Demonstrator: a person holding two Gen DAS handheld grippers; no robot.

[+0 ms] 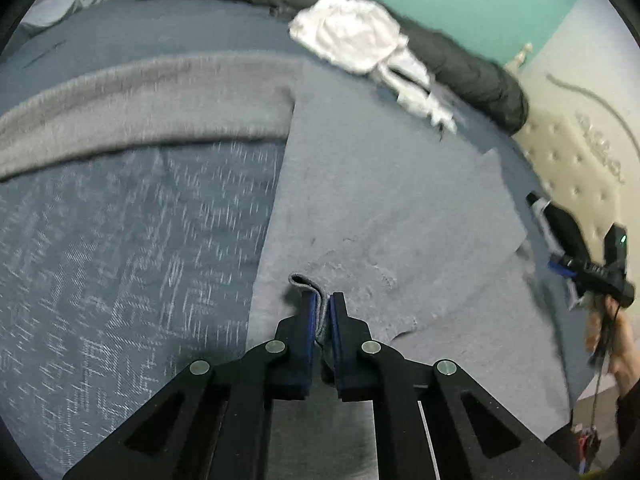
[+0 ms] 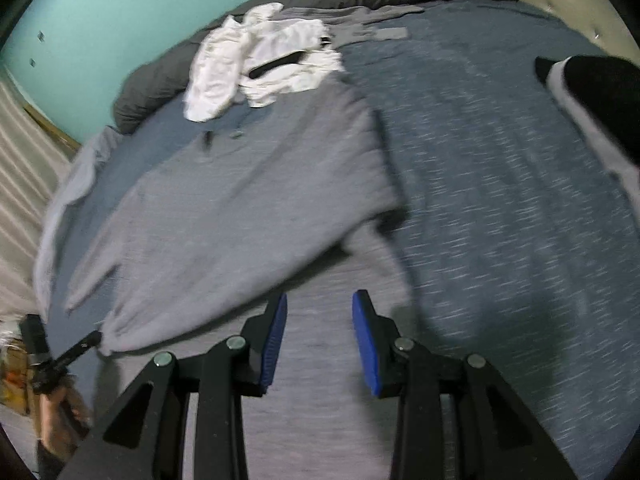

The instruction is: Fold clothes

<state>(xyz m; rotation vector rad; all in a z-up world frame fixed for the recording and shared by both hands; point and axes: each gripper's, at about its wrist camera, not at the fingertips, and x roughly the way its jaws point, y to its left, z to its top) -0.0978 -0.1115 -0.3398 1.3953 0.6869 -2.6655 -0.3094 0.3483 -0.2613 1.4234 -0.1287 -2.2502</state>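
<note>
We see bed (image 1: pixel 120 240) w/ blue patterned cover, grey garment (image 1: pixel 380 208) spread flat on it, crumpled white clothes (image 1: pixel 352 36) near far edge, dark grey duvet (image 1: pixel 460 64) bunched along wall side, grey blanket strip (image 1: pixel 140 104) lying across cover beside garment

Landmark: white clothes pile (image 2: pixel 256 68). Nearer the camera, grey garment (image 2: pixel 248 208) lies flat; bed (image 2: pixel 500 208) to its right is bare, passable. Behind the pile, dark rolled duvet (image 2: pixel 160 88) and wall block passage.
</note>
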